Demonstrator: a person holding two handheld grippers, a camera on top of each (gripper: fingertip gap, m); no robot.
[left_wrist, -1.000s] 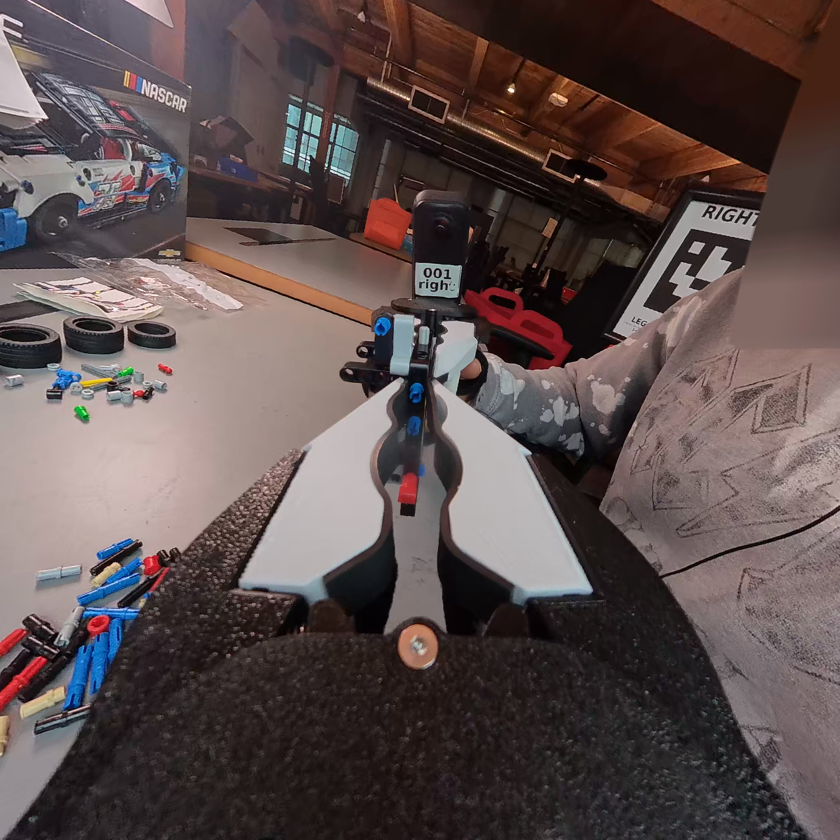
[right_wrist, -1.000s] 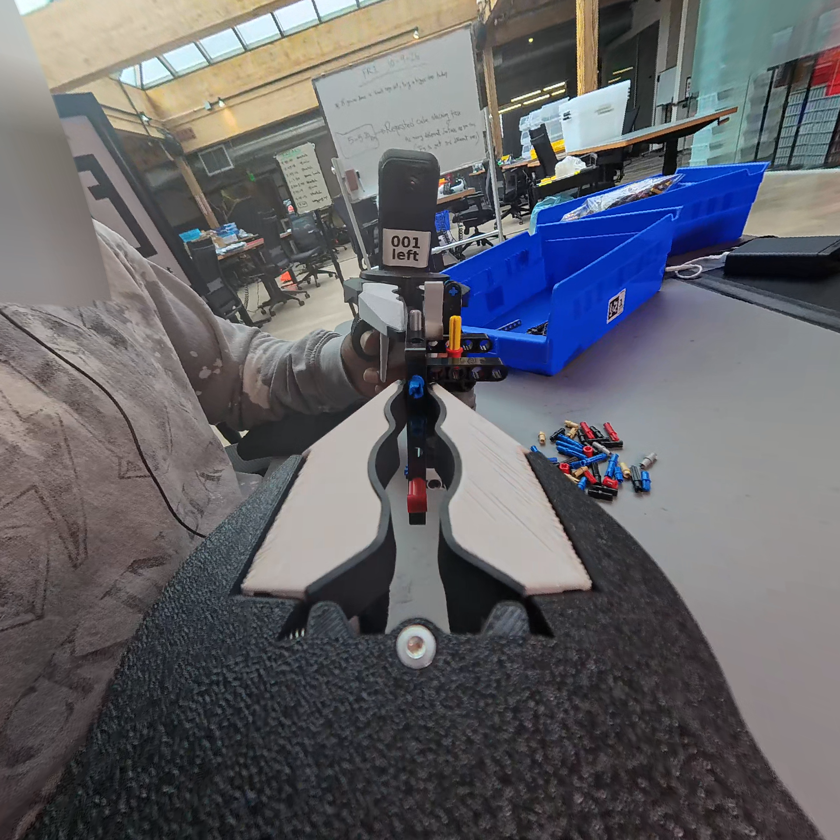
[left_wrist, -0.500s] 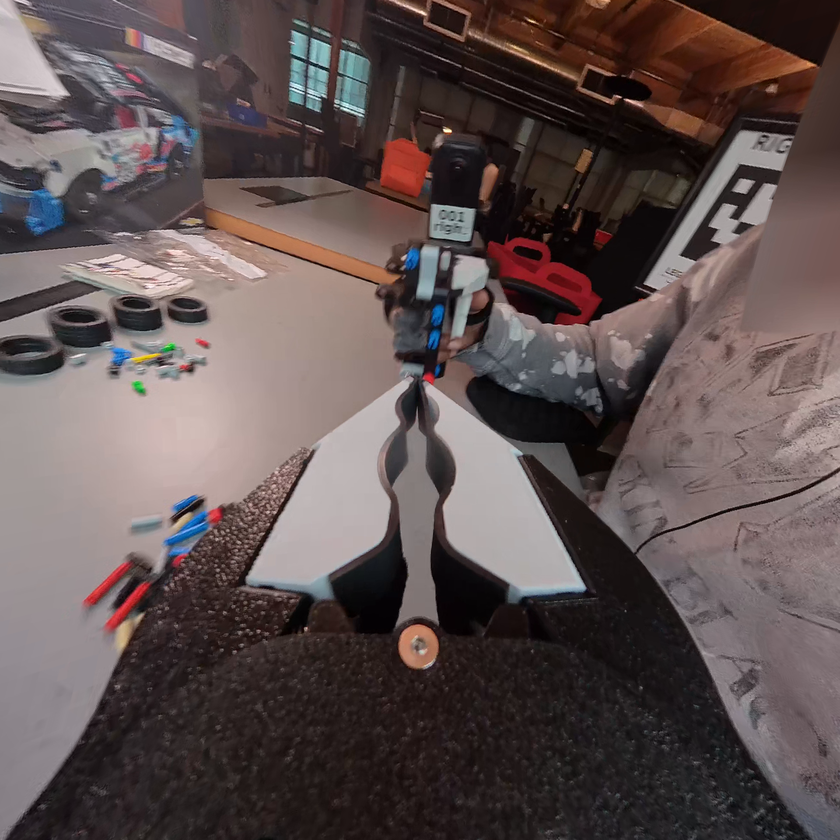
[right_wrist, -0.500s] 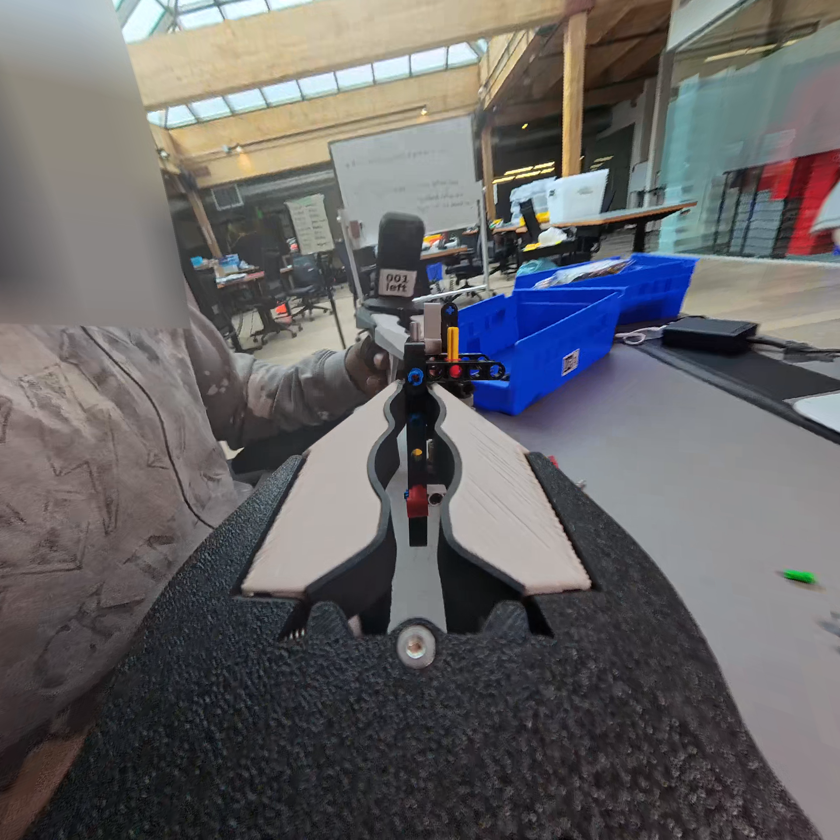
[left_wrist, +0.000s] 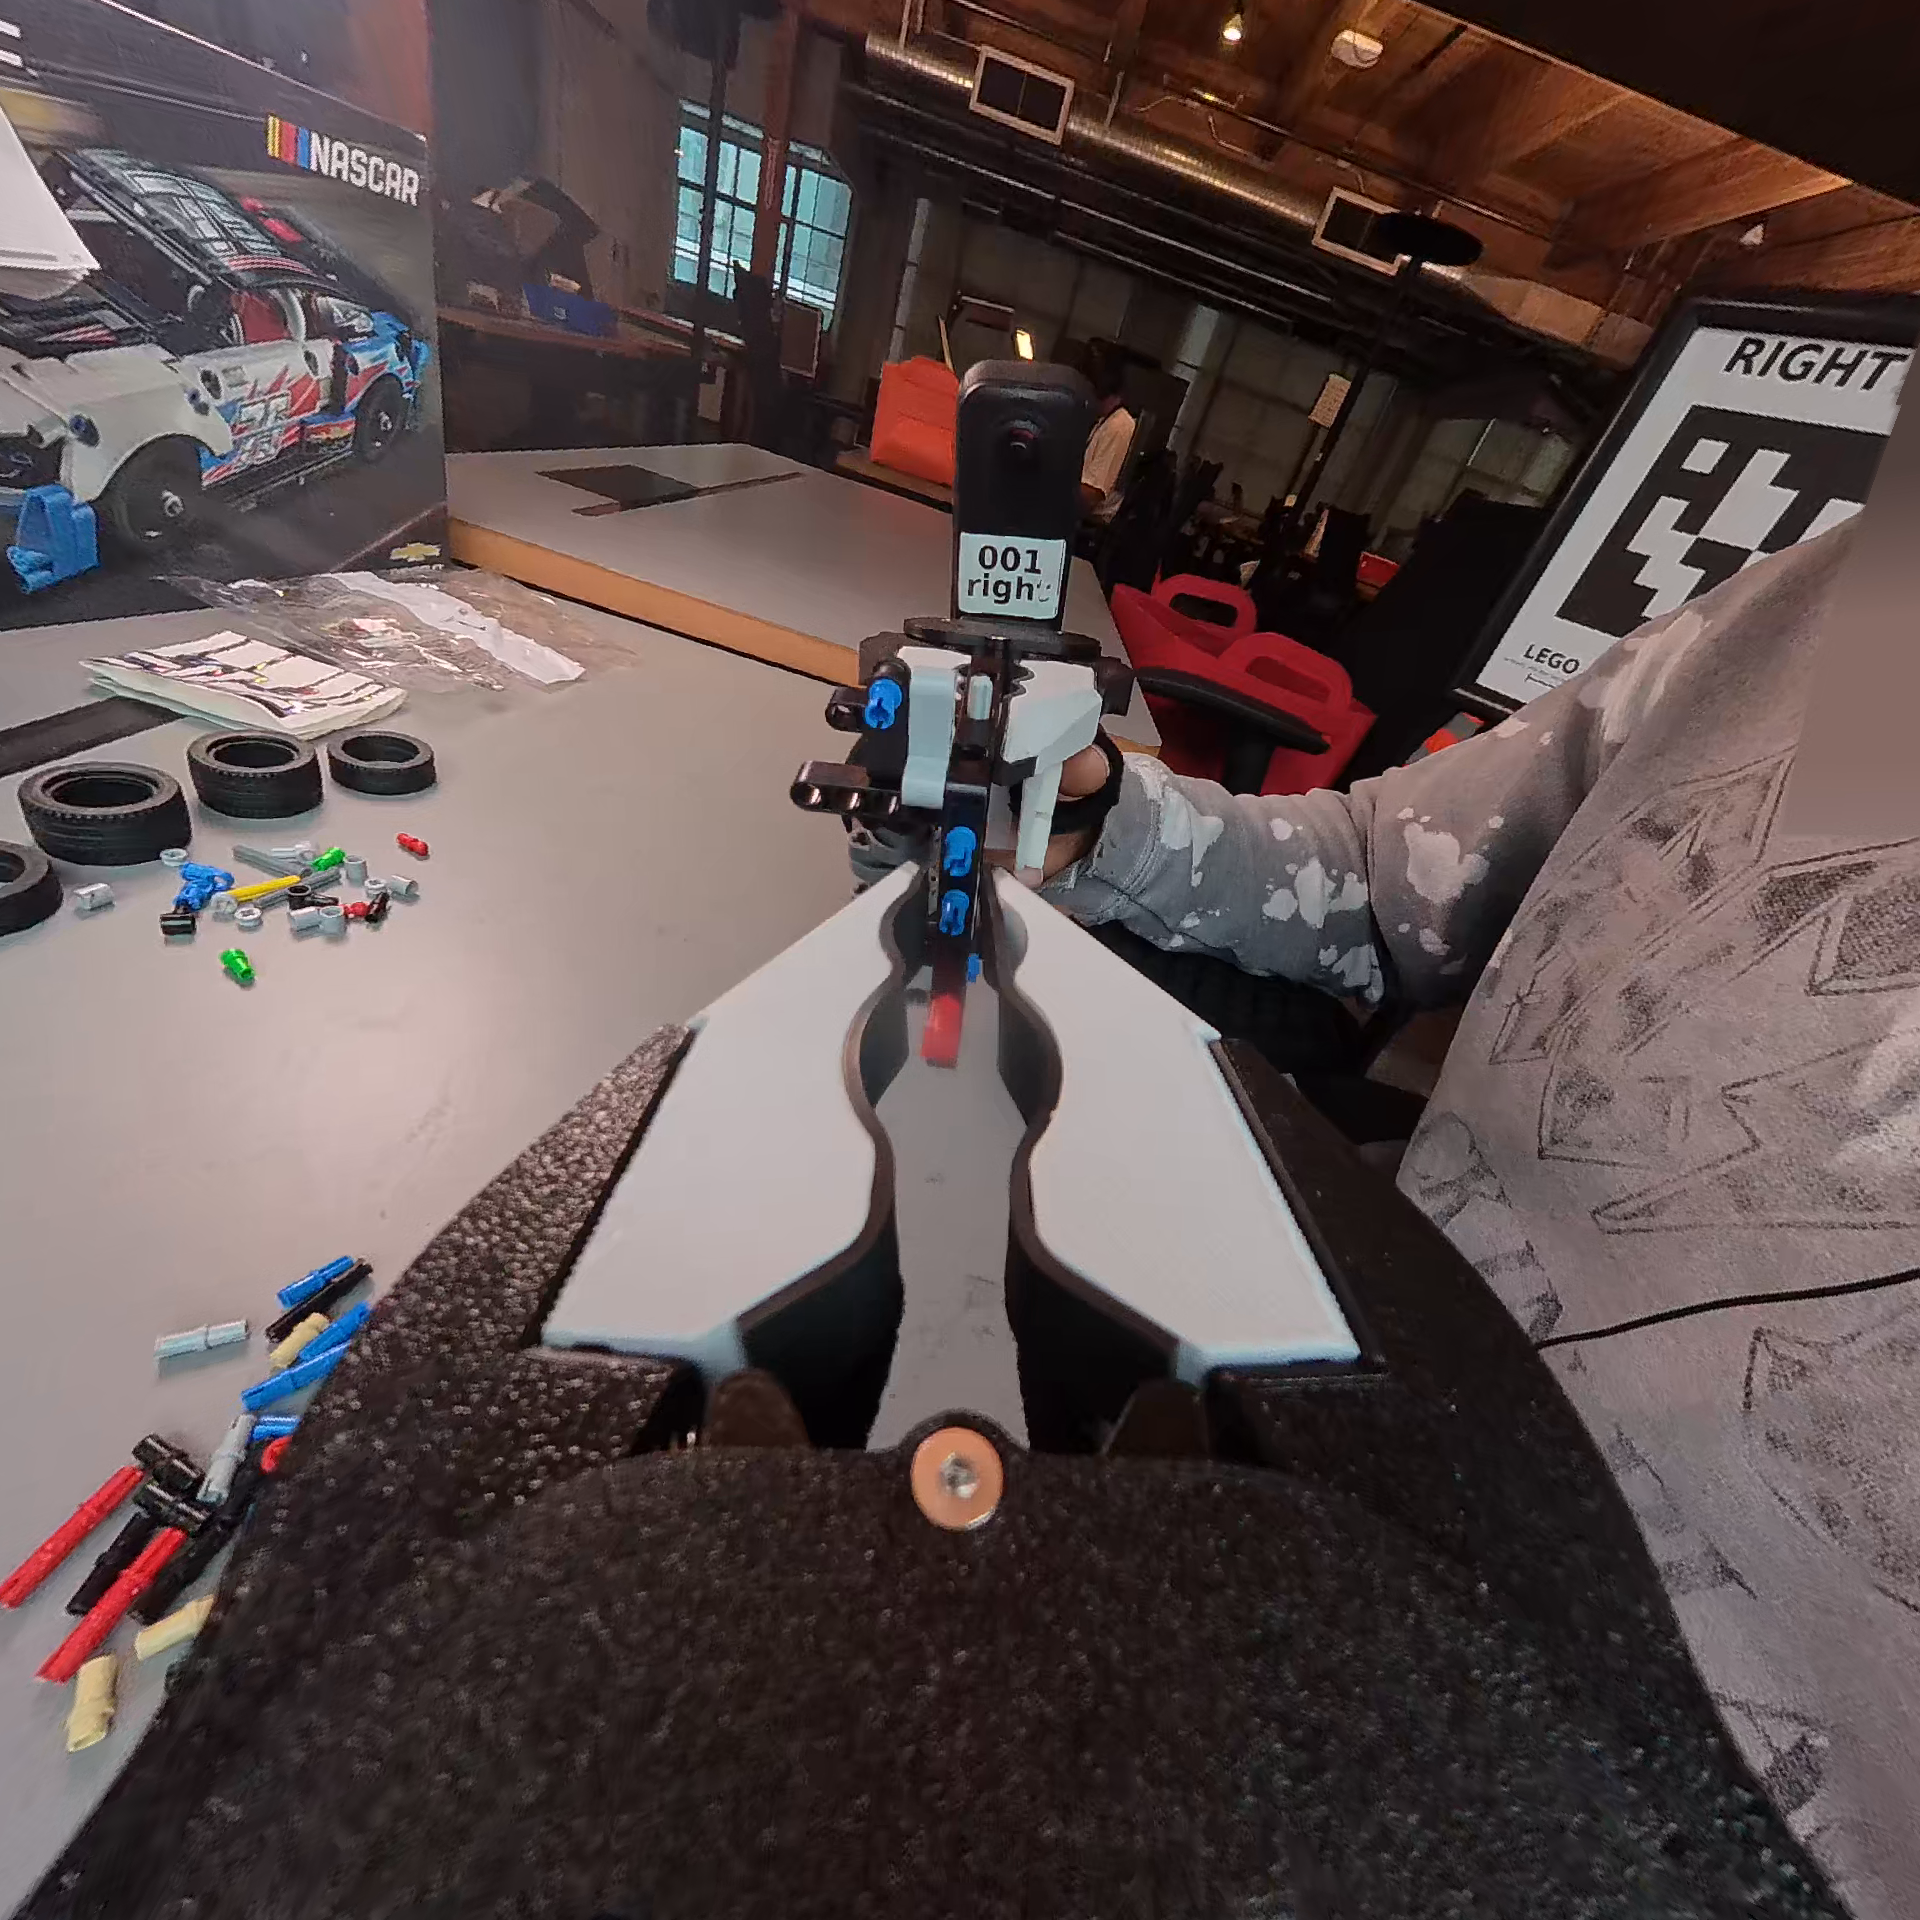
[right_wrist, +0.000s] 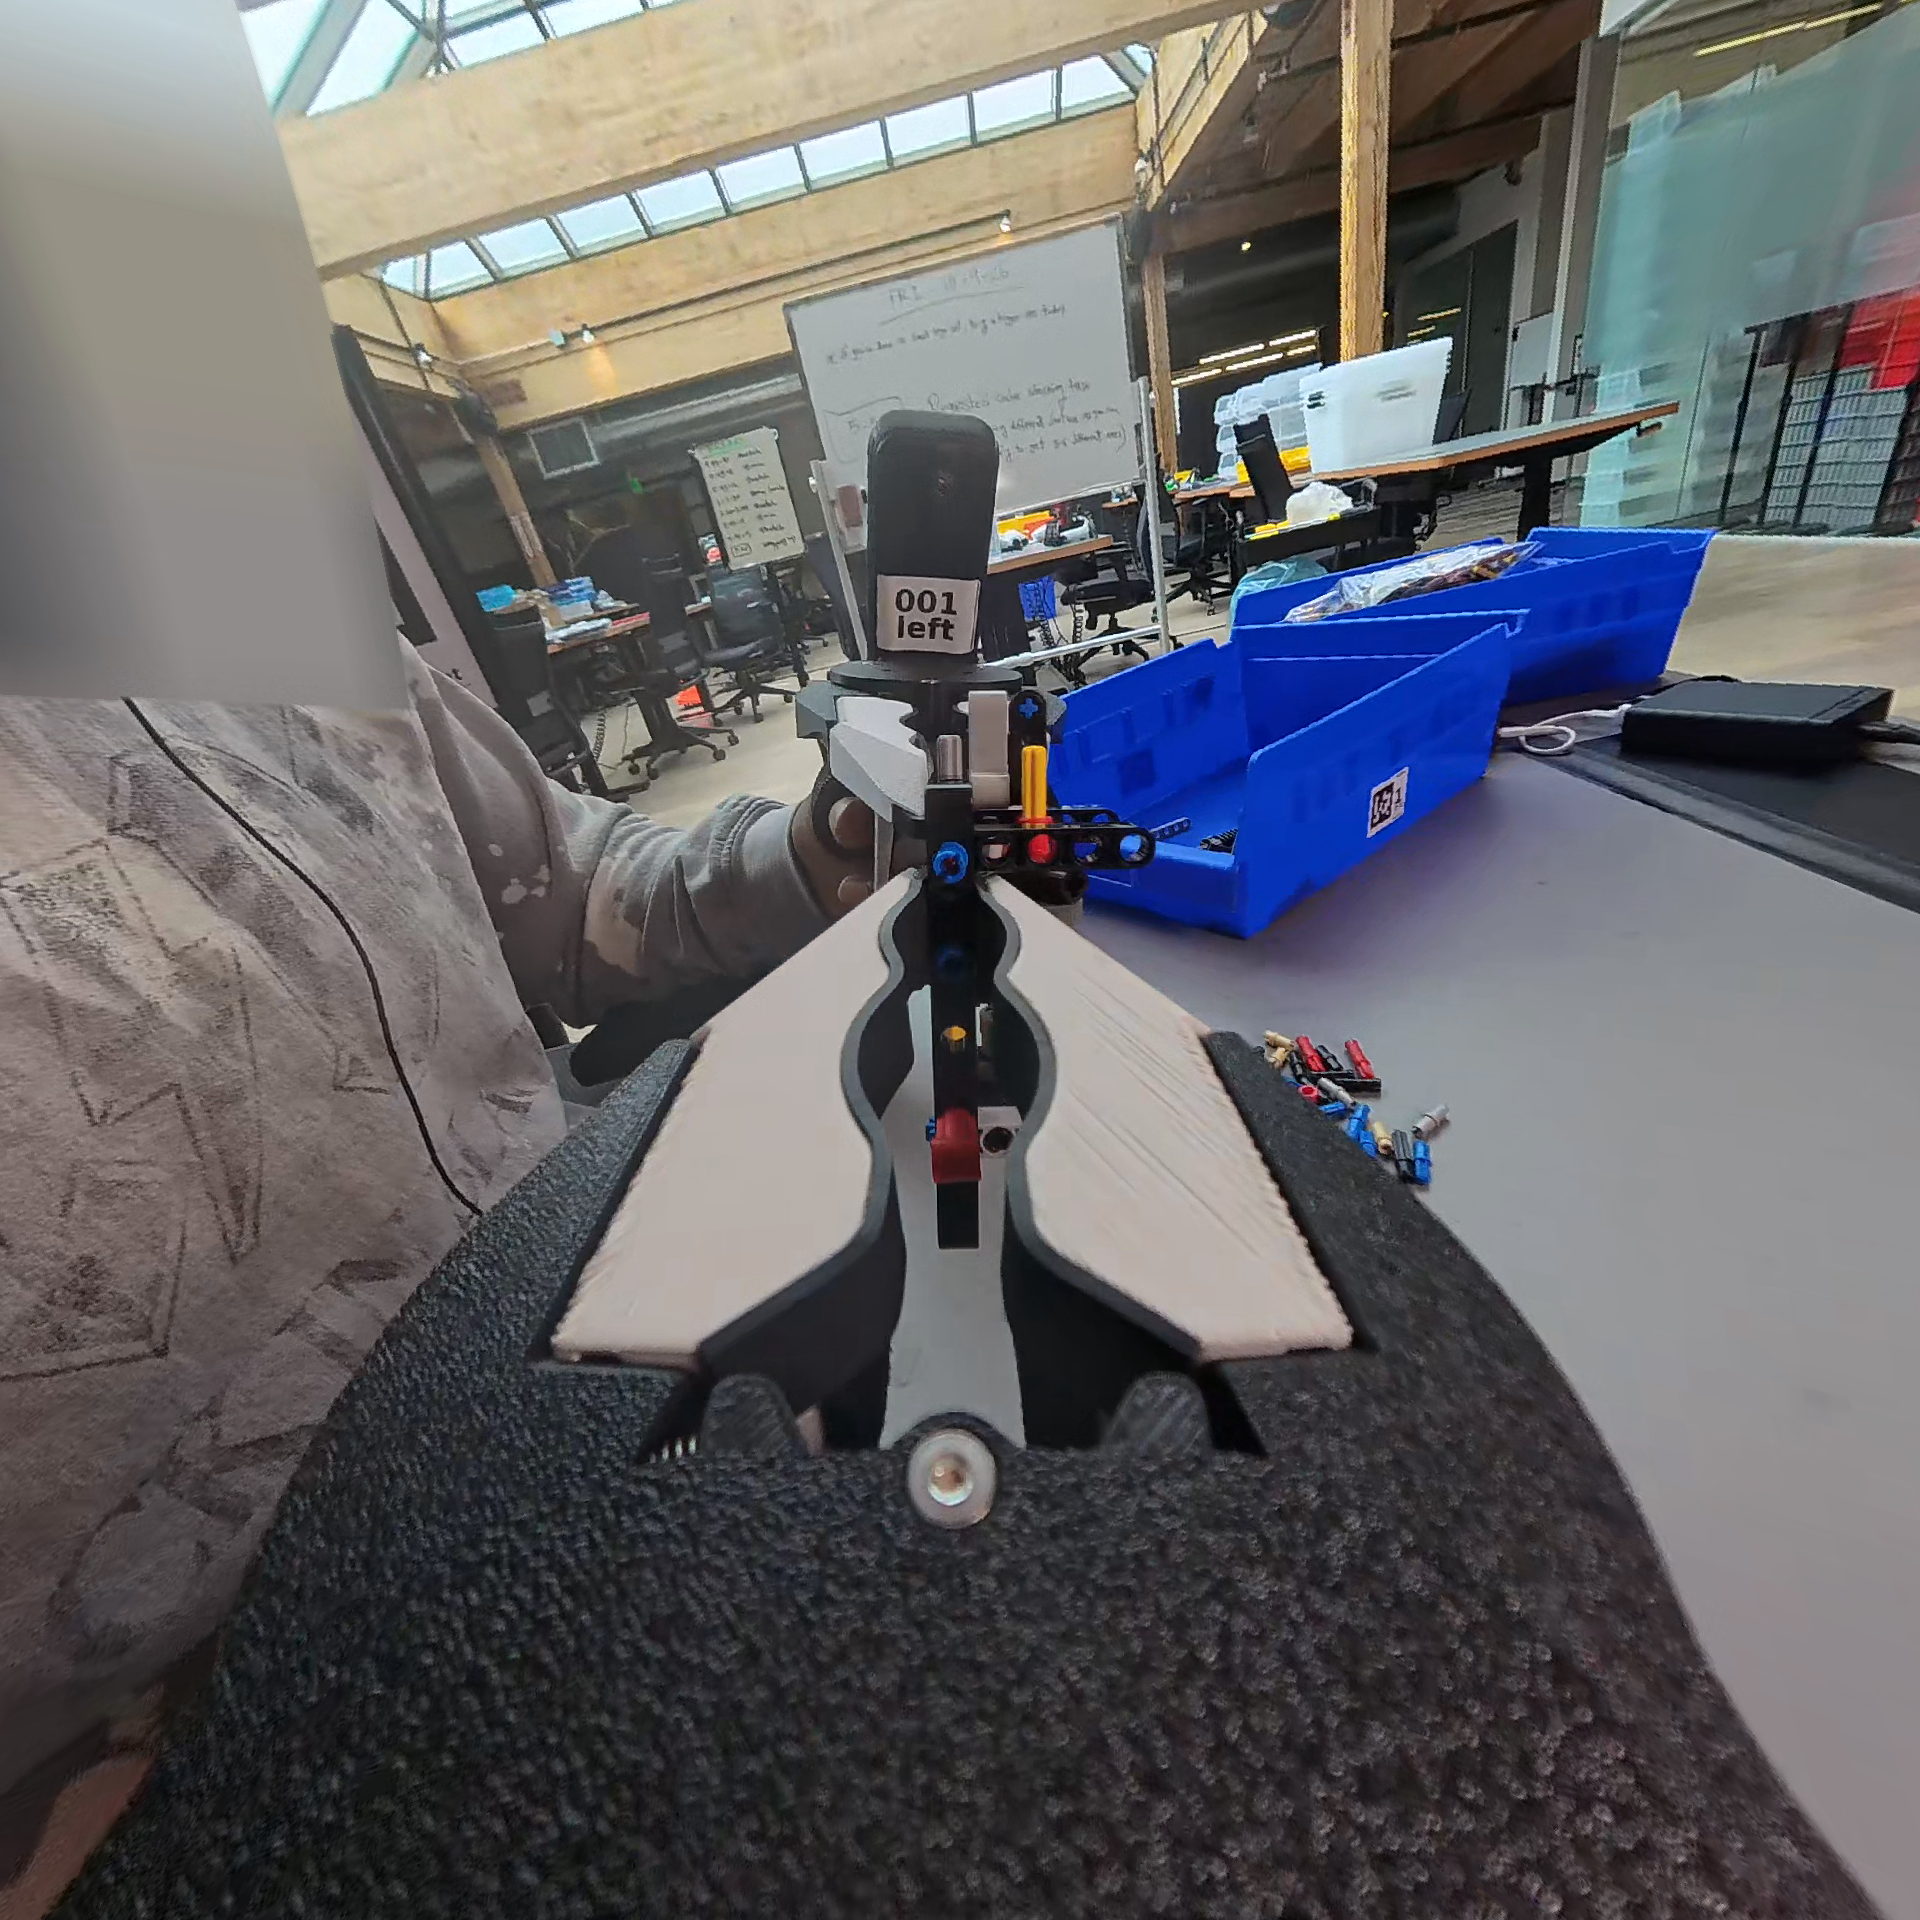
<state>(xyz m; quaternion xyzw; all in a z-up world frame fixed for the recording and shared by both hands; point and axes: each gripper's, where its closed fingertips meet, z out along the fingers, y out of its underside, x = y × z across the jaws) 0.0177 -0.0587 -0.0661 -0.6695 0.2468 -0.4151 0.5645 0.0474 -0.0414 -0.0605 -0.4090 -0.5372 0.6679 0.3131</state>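
Black beam assembly (right_wrist: 954, 1039) is pinched by right tongs (right_wrist: 951, 904) and left tongs (left_wrist: 951, 883) together, above desk (left_wrist: 520, 1039). Risk: opposed pull; pins could be popped loose.

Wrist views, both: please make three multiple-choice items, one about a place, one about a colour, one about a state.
1. Where do the black tyres lie? A on a chair; B on the grey table; C on the floor.
2. What colour are the storage bins? A green; B yellow; C blue.
3. How do the jaws of the right gripper stand? A shut on the black beam assembly; B wide open; C out of view.
Answers: B, tyres rest on the tabletop; C, both bins are blue; A, the beam sits clamped between them.
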